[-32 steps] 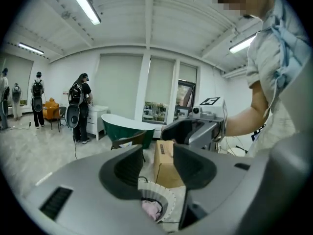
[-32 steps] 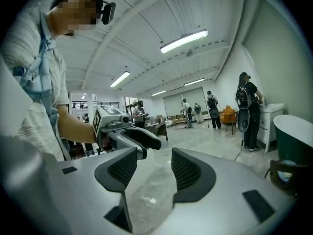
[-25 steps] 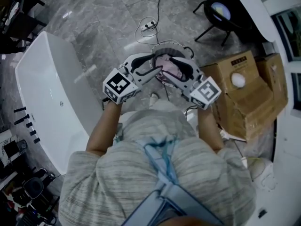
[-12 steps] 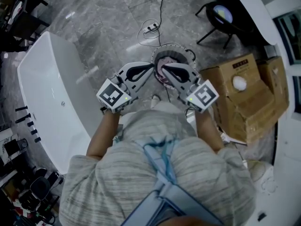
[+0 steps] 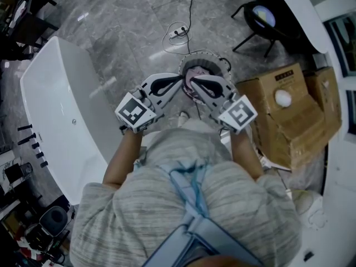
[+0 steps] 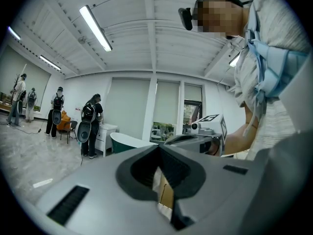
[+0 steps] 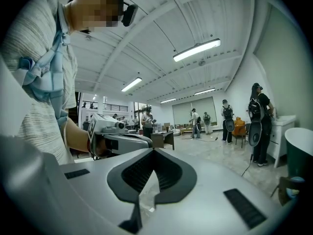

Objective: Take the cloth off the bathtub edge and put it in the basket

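In the head view a pink cloth (image 5: 196, 75) lies inside the round basket (image 5: 214, 62) on the floor ahead of me. Both grippers are held side by side just above the basket's near rim, tips almost meeting. My left gripper (image 5: 179, 82) is shut with nothing in it, and so is my right gripper (image 5: 192, 82). The left gripper view shows its jaws (image 6: 157, 153) closed and empty, aimed level into the room. The right gripper view shows the same closed, empty jaws (image 7: 154, 156). The white bathtub (image 5: 58, 107) stands to the left, with no cloth on its edge.
Cardboard boxes (image 5: 286, 110) stand to the right of the basket. A cable and power strip (image 5: 178, 32) lie on the marble floor beyond it, and a black stand (image 5: 257, 16) is at the far right. Several people (image 6: 90, 124) stand far off in the room.
Both grippers' jaws have gone from open over the basket to shut. They drew back slightly towards me, and the cloth stays in the basket.
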The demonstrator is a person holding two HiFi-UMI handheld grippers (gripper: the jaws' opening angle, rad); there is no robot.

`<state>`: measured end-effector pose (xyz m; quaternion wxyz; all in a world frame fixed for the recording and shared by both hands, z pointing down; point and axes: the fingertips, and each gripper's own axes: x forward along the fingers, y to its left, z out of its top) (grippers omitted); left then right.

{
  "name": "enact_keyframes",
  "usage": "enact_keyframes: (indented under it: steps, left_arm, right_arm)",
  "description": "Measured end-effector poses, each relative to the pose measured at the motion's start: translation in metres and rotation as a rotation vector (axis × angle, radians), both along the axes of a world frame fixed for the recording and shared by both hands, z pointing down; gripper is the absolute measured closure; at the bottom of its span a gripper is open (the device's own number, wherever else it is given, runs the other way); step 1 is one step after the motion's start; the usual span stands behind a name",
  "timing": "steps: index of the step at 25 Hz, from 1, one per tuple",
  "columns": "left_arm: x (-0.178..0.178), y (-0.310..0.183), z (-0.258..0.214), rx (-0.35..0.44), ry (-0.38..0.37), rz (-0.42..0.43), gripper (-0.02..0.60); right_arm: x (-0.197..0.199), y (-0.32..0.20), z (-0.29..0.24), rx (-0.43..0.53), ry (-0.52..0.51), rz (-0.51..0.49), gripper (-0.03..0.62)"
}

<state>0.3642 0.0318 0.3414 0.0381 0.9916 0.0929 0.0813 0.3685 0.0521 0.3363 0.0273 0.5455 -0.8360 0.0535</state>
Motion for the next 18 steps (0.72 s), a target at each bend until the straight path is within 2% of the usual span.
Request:
enact_keyframes:
  steps: [5,12,18]
  left_arm:
    - [0.0008,0.0046,-0.0036,-0.021,0.037,0.018,0.578]
    - [-0.0013,0.0053,0.0018,-0.015,-0.011,0.017,0.578]
    - [0.001,0.008,0.0057,-0.023,0.022,0.039,0.577]
  right_arm:
    - [-0.001,0.0,0.0004,-0.004,-0.006,-0.005,0.591]
    - [-0.0018,0.001,0.0016,-0.001,-0.003,-0.013,0.591]
    - [-0.0007,0.0002,0.0053,-0.002,-0.004,-0.018,0.591]
